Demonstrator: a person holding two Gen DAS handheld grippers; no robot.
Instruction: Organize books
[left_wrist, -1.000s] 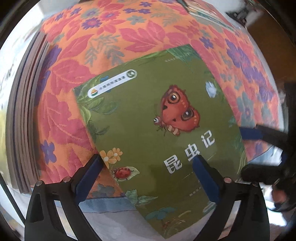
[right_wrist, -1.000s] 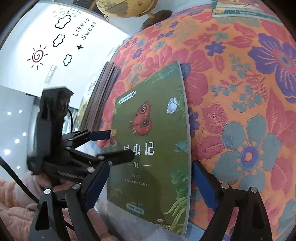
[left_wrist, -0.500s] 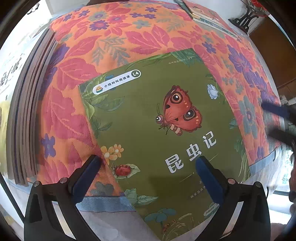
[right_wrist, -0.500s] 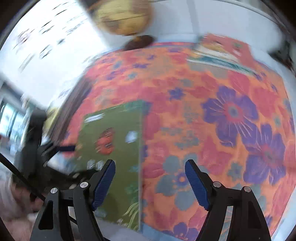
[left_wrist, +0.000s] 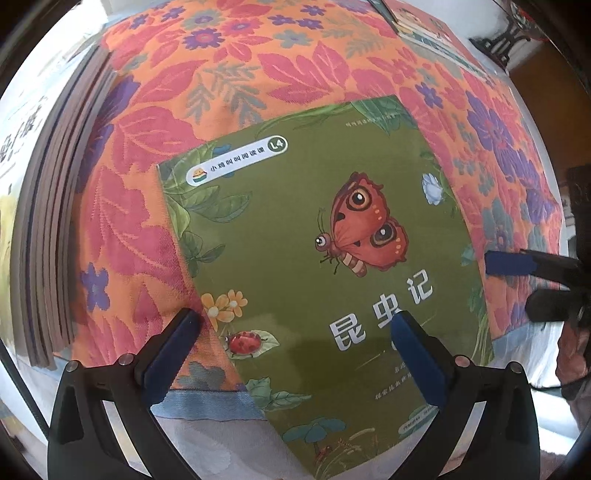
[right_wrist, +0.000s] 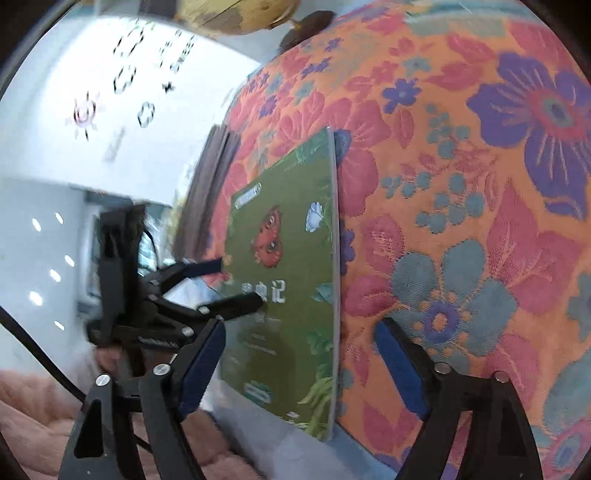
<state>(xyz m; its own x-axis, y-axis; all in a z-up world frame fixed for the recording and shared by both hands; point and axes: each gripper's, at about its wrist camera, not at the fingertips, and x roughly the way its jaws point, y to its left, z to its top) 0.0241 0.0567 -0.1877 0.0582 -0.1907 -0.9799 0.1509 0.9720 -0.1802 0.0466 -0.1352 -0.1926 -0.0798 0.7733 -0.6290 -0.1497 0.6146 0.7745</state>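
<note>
A green book (left_wrist: 332, 258) with a red butterfly on its cover lies flat on the floral tablecloth (left_wrist: 258, 74), its near corner hanging over the table's front edge. My left gripper (left_wrist: 295, 328) points down over the book's lower part, open, one finger over the cloth and one over the cover. My right gripper (right_wrist: 299, 347) is open and low at the book's (right_wrist: 284, 280) right edge, nothing pressed between its pads. It shows in the left wrist view as the right gripper (left_wrist: 508, 284) just off that edge. The left gripper (right_wrist: 240, 282) appears over the book's far side.
A stack of books (left_wrist: 48, 240) lies along the cloth's left side. More books (left_wrist: 424, 33) lie at the far right corner. A globe (right_wrist: 236, 14) stands at the back. A pink sleeve (right_wrist: 29, 424) is at the lower left, beyond the table's front edge.
The right gripper swung off to the right and away from the book, then came back to its right edge. The left gripper and the book stayed put.
</note>
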